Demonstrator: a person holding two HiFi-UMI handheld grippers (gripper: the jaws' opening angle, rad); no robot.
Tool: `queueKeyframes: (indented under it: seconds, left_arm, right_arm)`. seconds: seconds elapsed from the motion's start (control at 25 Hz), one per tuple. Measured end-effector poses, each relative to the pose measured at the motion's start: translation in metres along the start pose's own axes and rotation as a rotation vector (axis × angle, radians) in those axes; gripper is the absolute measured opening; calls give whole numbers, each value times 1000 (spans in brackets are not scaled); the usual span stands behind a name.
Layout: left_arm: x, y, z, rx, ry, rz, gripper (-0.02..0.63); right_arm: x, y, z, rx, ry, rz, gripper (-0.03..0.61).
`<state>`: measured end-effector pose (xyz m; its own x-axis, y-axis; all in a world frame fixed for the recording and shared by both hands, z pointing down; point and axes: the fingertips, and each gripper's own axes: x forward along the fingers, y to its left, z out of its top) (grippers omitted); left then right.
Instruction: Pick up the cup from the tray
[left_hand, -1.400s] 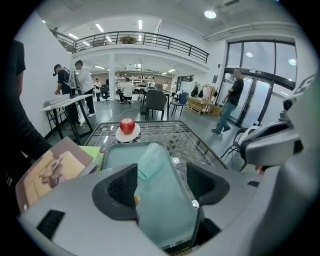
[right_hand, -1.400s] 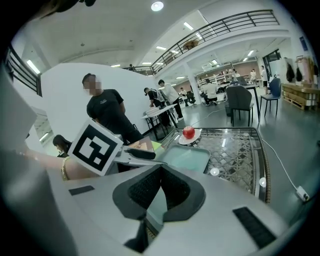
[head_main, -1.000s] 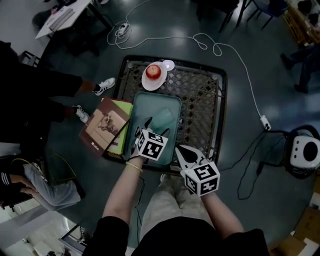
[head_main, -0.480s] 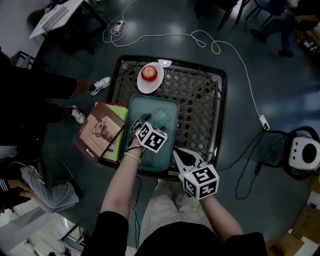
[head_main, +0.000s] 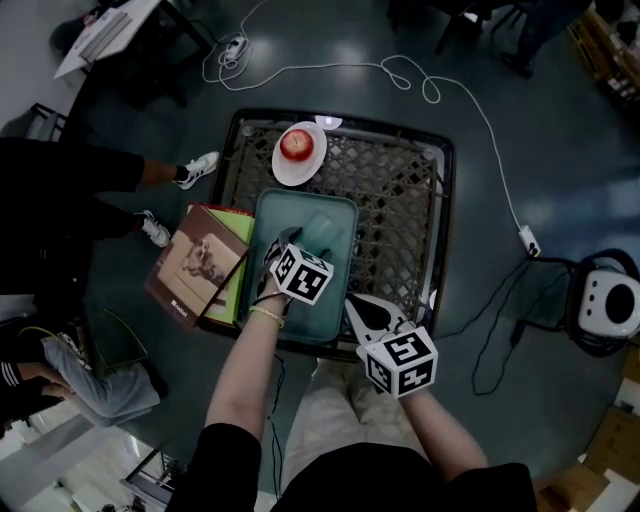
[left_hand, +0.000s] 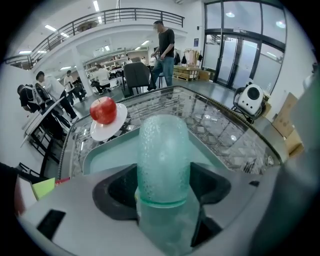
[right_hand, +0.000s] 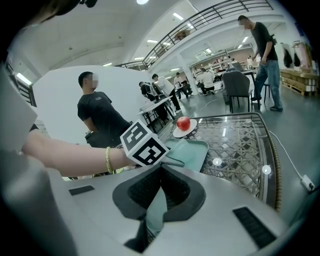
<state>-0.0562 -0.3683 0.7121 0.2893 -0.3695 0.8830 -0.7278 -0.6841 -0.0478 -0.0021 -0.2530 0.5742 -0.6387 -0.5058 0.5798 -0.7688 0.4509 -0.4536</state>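
Note:
A pale green, pebbled translucent cup (head_main: 322, 232) lies on its side on the teal tray (head_main: 272, 212), which sits on the mesh table. My left gripper (head_main: 302, 243) reaches over the tray. In the left gripper view the cup (left_hand: 163, 155) fills the gap between the jaws, which are closing around it; I see no firm press of the pads. My right gripper (head_main: 356, 304) hangs at the table's near edge, beside the tray, shut with nothing in it. The right gripper view shows its jaws (right_hand: 160, 172) meeting at the tips.
A red apple (head_main: 297, 145) rests on a white plate (head_main: 300, 166) beyond the tray. Books (head_main: 200, 262) lie on the floor left of the table (head_main: 400, 200). A white cable (head_main: 470, 110) runs across the floor. A person's legs show at the left.
My left gripper has moved forward over the tray until the cup lies between its jaws. The right gripper has stayed at the near edge.

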Motion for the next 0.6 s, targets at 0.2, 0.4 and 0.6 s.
queueKeyframes:
  seconds: [0.2,0.4,0.6]
  left_arm:
    - [-1,-1,-1,-1,4,-7,325]
    - [-10,-5,0,-16,-9,-9,325]
    - [-29,-10,1,-54,-46,-12,324]
  right_arm:
    - [-3,2,0,-6,-4,-4,8]
    - [-8,1,1,-17,-11,-22,8]
    - [-10,-1,0,-27,-14,-47,8]
